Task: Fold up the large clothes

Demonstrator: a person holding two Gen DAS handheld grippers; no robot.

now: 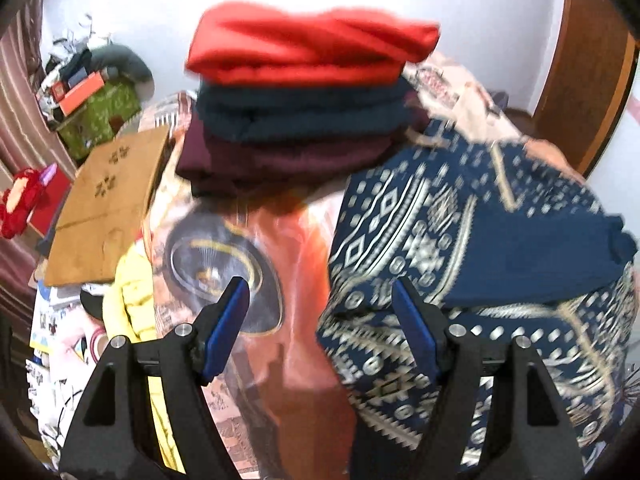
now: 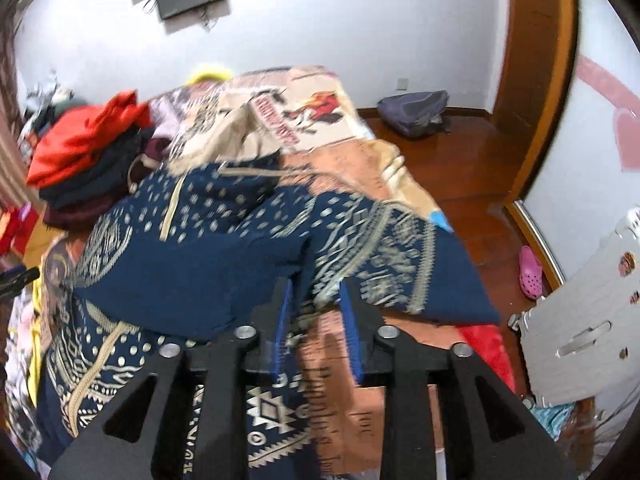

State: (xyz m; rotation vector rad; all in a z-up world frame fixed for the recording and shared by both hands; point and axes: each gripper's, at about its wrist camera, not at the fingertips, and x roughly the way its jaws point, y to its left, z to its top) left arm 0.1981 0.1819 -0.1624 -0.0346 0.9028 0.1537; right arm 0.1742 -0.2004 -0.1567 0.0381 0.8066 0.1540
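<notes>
Brown cardboard [image 1: 108,208] lies flat at the far left of my left view, beside the bed [image 1: 280,320] with its printed orange cover. My left hand-held gripper [image 1: 320,292] is spread wide over that cover, its blue pads [image 1: 228,320] holding nothing; its right finger sits at the edge of the navy patterned garment [image 1: 460,240]. Behind it a stack of folded clothes [image 1: 304,120] rests on the bed, red on top, dark teal under it, maroon at the bottom.

The navy garment with its cream pattern lies crumpled across the bed, just right of the stack, one part folded over another.

In my right view the same garment [image 2: 208,264] fills the middle. My right hand-held gripper [image 2: 316,300] has its jaws partly closed with a bunch of the patterned cloth between the pads; the blur keeps me from saying whether they pinch it. Right of the bed, a pink clog [image 2: 530,268] lies on the wooden floor [image 2: 472,168].
</notes>
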